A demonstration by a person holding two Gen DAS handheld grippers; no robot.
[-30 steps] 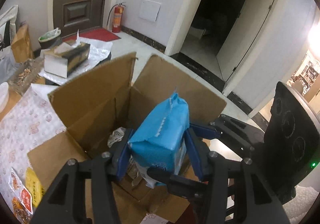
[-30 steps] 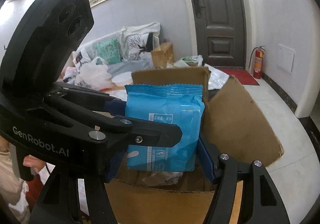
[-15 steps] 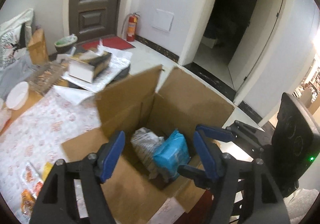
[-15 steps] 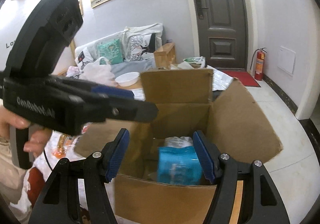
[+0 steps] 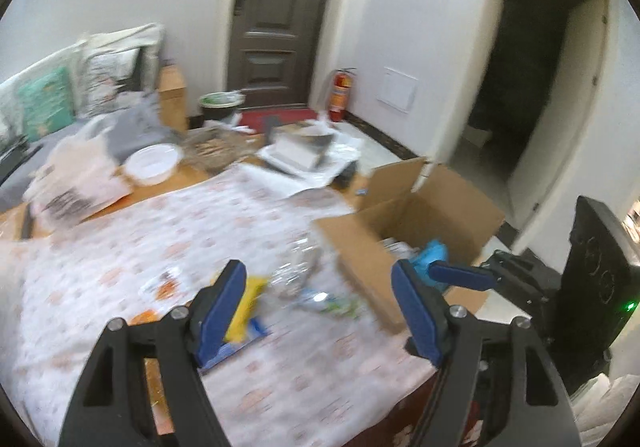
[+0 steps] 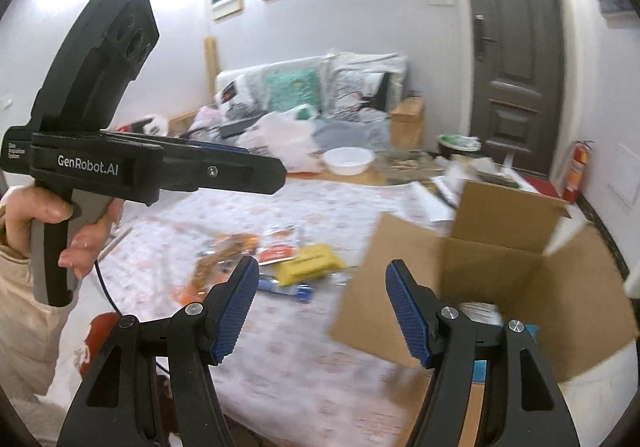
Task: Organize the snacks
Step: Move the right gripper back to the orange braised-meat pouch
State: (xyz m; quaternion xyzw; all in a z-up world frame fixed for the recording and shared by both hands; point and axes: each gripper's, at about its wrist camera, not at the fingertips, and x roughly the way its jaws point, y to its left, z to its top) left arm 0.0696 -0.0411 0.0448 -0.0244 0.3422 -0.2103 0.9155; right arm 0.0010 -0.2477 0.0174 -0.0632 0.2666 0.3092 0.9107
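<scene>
both grippers are spread wide and carry nothing, likely free for the next pick. just ahead of the left gripper [image 5: 318, 307] lie loose snack packets [image 6: 308, 259] on the tablecloth [image 5: 160, 231]. to the right gripper's [image 6: 320, 307] right, the cardboard box [image 6: 500, 267] stands flaps-up, a blue packet [image 5: 434, 251] inside.
</scene>
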